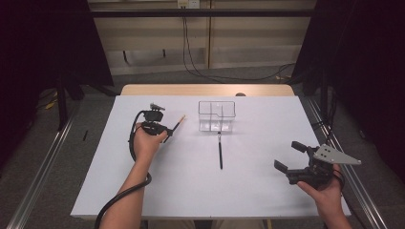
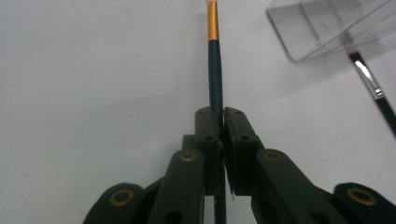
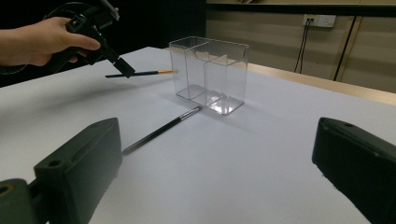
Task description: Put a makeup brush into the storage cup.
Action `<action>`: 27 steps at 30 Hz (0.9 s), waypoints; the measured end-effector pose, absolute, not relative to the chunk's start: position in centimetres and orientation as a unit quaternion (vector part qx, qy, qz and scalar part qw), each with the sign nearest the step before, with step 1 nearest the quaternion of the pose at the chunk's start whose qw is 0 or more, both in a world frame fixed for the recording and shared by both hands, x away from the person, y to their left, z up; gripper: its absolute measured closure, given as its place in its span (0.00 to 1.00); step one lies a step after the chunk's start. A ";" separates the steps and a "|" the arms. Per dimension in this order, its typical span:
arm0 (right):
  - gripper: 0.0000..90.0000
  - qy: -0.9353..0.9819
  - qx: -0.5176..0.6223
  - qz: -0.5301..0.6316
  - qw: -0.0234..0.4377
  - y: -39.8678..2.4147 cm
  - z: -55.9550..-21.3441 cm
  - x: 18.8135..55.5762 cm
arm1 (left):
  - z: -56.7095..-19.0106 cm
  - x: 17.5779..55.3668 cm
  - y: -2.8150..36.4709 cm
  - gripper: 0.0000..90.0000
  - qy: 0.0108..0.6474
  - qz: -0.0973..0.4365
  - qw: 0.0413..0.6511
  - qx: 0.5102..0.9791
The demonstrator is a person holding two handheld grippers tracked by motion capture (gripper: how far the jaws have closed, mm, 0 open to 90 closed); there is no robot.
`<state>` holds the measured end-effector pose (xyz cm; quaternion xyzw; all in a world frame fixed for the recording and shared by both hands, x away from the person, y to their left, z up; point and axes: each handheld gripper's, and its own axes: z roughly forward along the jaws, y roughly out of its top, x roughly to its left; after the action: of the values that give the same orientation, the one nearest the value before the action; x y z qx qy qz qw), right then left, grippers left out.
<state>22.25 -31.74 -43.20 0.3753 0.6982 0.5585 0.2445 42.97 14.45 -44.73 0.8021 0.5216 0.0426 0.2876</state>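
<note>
Left gripper (image 1: pixel 168 130) clamping gold-banded brush (image 2: pixel 215 70), clear box (image 1: pixel 217 116) beside (second brush (image 1: pixel 220 150) nearby), right gripper (image 1: pixel 289 156) wide.

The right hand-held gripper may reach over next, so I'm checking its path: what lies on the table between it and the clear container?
Between the right hand-held gripper and the clear container, the high view shows a black brush lying on the white table.

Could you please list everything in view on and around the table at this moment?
Gold-banded brush: one, dark handle, gold ferrule, clamped in the left gripper, lifted off the table.
Silver-banded brush: one, black, lying flat just in front of the organiser.
Organiser: one, clear, divided, upright at table centre.
Table: one, white top.
Cables: black, on the wall and floor behind.
Left gripper: black, shut on the brush.
Right gripper: black, open, at right.
</note>
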 end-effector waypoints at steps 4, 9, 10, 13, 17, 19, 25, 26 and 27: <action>0.02 0.699 0.374 0.558 0.245 -31.7 -43.2 22.3 | -45.5 43.4 13.6 0.94 0.514 0.047 0.259 0.816; 0.02 0.700 0.375 0.558 0.243 -31.8 -43.3 22.4 | -45.7 44.0 12.5 0.94 0.511 0.046 0.229 0.827; 0.02 0.700 0.376 0.557 0.243 -31.9 -43.3 22.4 | -45.6 44.2 12.4 0.94 0.507 0.043 0.223 0.832; 0.02 0.699 0.376 0.558 0.243 -31.9 -43.3 22.4 | -45.4 44.8 11.8 0.94 0.500 0.038 0.191 0.844; 0.02 0.701 0.374 0.556 0.243 -31.9 -43.4 22.3 | -45.3 45.5 10.7 0.93 0.495 0.041 0.144 0.856; 0.02 0.704 0.372 0.554 0.244 -31.9 -43.4 22.3 | -45.2 45.7 10.3 0.93 0.491 0.042 0.127 0.861; 0.02 0.704 0.371 0.554 0.244 -32.0 -43.4 22.2 | -45.3 45.9 10.5 0.94 0.492 0.033 0.133 0.860; 0.02 0.703 0.372 0.555 0.244 -32.1 -43.4 22.3 | -45.3 45.7 10.5 0.94 0.492 0.039 0.135 0.859; 0.02 0.703 0.372 0.555 0.244 -32.1 -43.4 22.3 | -45.3 45.5 10.6 0.94 0.490 0.040 0.142 0.859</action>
<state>22.27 -32.06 -43.39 0.3720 0.7033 0.5546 0.2437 45.55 10.62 -45.28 0.8590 0.4902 0.0399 0.1423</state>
